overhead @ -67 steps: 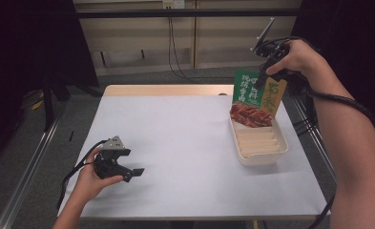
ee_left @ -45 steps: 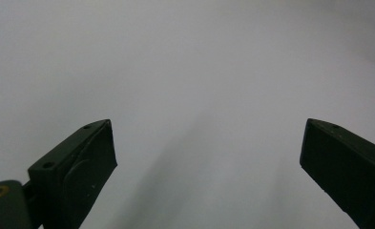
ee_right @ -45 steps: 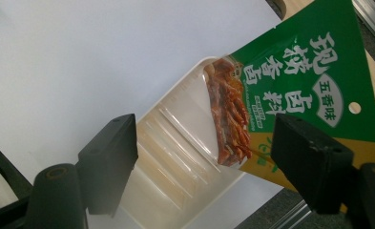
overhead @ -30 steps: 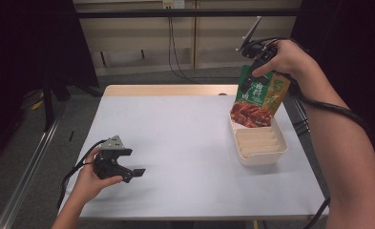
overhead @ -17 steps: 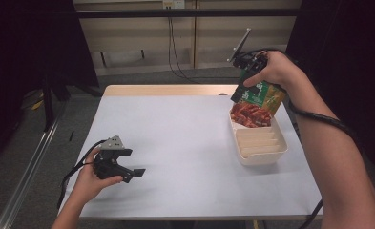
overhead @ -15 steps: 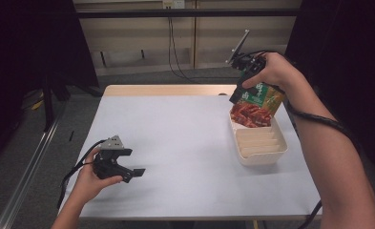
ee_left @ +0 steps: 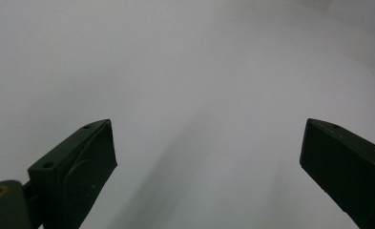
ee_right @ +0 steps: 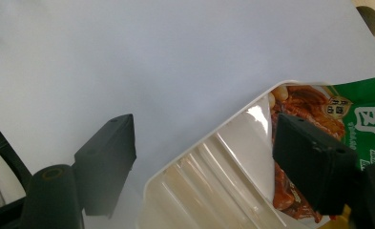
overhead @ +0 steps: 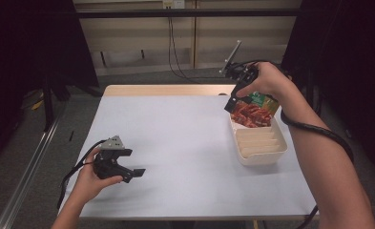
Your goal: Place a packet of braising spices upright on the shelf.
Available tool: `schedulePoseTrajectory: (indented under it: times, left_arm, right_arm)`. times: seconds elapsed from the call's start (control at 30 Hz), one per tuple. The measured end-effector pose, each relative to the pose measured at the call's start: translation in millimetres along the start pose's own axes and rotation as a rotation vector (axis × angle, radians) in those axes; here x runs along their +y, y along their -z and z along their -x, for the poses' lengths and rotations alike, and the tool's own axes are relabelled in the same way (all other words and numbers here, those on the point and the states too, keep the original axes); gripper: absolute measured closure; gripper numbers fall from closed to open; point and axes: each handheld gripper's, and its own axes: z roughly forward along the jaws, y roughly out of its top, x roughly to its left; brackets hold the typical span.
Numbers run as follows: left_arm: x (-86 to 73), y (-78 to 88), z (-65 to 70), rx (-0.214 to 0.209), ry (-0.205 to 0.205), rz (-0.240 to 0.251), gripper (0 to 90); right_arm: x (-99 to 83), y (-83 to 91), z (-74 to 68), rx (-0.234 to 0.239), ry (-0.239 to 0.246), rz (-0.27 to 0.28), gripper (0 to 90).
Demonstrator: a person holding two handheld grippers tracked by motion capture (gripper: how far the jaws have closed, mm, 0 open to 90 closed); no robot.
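A green snack packet (overhead: 252,114) printed with red food leans at the far end of a white ribbed tray (overhead: 283,148) at the table's right. My right gripper (overhead: 233,104) hangs just over that end, its hand covering the packet's top. In the right gripper view its jaws (ee_right: 202,131) stand wide open, one over the table, the other in front of the packet (ee_right: 361,119), with the tray's rim (ee_right: 233,157) between them untouched. My left gripper (overhead: 133,174) rests low at the table's near left, open over bare table (ee_left: 206,138).
The pale table top (overhead: 175,133) stretches between the two hands. A cable hole (ee_right: 369,16) sits near the table's far edge. Dark curtains flank the table, and cables hang on the wall behind.
My right hand has come down and a little to the left over the tray's far end, and covers more of the packet. The left hand has stayed put.
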Motion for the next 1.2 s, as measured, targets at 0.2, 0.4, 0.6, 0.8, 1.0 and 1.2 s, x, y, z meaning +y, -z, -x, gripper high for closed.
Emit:
schedulePoseTrajectory:
  times: [0.2, 0.4, 0.6, 0.8, 1.0, 1.2]
  left_arm:
    - [0.1, 0.2, -0.2, 0.001, -0.001, 0.000, 4.6]
    - [-0.3, 0.9, -0.4, 0.001, 0.000, -0.001, 4.6]
    - [-0.6, 2.1, -0.7, 0.010, 0.003, 0.004, 4.6]
    - [-1.0, 2.5, -0.6, 0.012, 0.006, 0.002, 4.6]
    - [-1.4, 1.1, -0.8, 0.010, 0.001, -0.010, 4.6]
    - [-1.8, -0.6, -0.9, 0.003, 0.003, -0.012, 4.6]
  right_arm:
    - [2.1, -8.9, -6.9, 0.015, 0.013, 0.005, 22.8]
    - [6.3, -18.9, -14.4, 0.018, 0.030, -0.006, 22.6]
    - [8.4, -28.8, -18.2, 0.025, 0.034, -0.008, 22.3]
    - [7.6, -37.4, -20.4, 0.022, 0.042, -0.010, 22.2]
    - [5.2, -47.8, -24.1, 0.023, 0.043, -0.004, 21.6]
    - [3.3, -58.6, -31.1, 0.033, 0.056, -0.002, 21.6]
